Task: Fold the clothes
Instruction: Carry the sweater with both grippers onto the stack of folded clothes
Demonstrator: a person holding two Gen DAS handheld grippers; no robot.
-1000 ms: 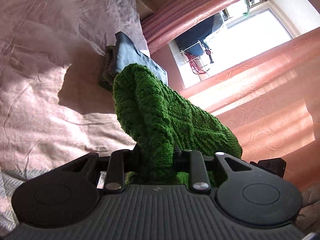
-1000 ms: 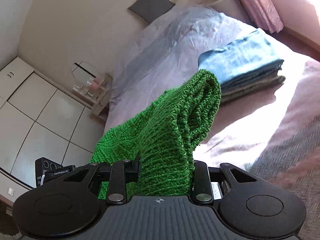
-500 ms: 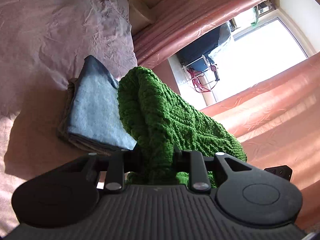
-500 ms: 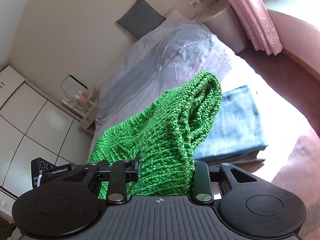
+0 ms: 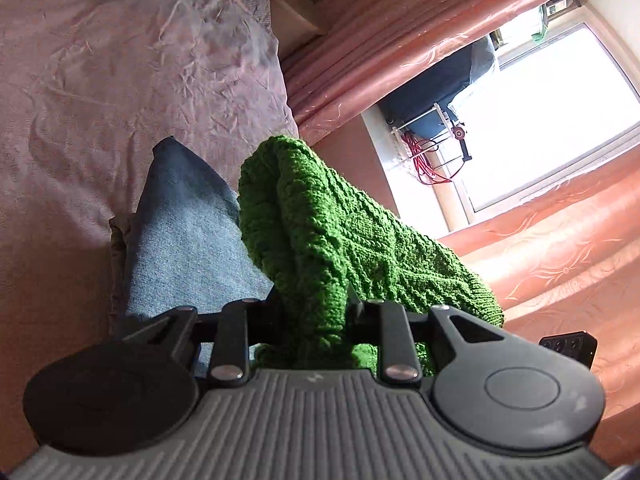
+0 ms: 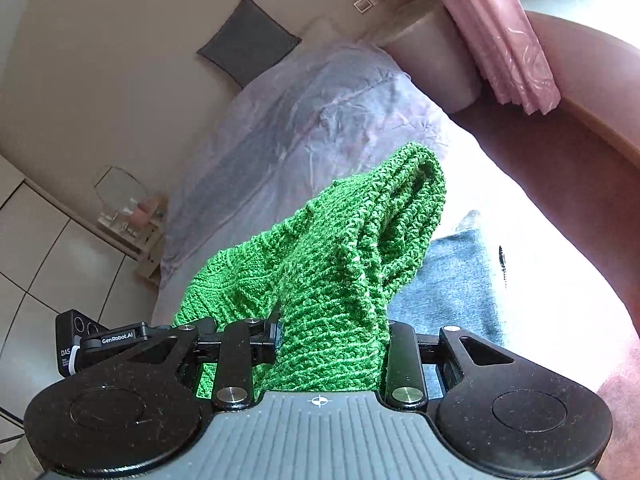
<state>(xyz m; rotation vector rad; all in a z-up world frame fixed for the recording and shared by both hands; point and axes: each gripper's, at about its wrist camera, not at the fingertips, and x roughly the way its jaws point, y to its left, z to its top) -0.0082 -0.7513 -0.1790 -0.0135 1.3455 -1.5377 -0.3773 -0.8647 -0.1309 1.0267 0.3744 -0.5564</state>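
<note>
Both tongs have carried the green knitted sweater (image 5: 340, 240) across the bed (image 5: 100, 60), and the folded blue denim garment (image 5: 188, 240) that lay far off a second ago now sits directly under and ahead of them. Left tongs (image 5: 316, 308) are clenched on a thick fold of the sweater, and right tongs (image 6: 332, 332) are clenched on another bunched fold of it, so it hangs in the air between the two, above the denim.

Its wool is bright green and chunky, with a raised cable and diamond pattern and a ribbed edge; it is doubled over into a thick roll that stands up past the fingers of each pair of tongs. Beneath the denim a grey-beige folded piece (image 5: 116, 248) shows at the edge of the stack.

Pale, crinkled fabric covers the bed, with a dark grey pillow (image 6: 248, 40) against the wall at its head. Pink patterned curtains (image 5: 560, 240) hang beside a bright window (image 5: 552, 120).
</note>
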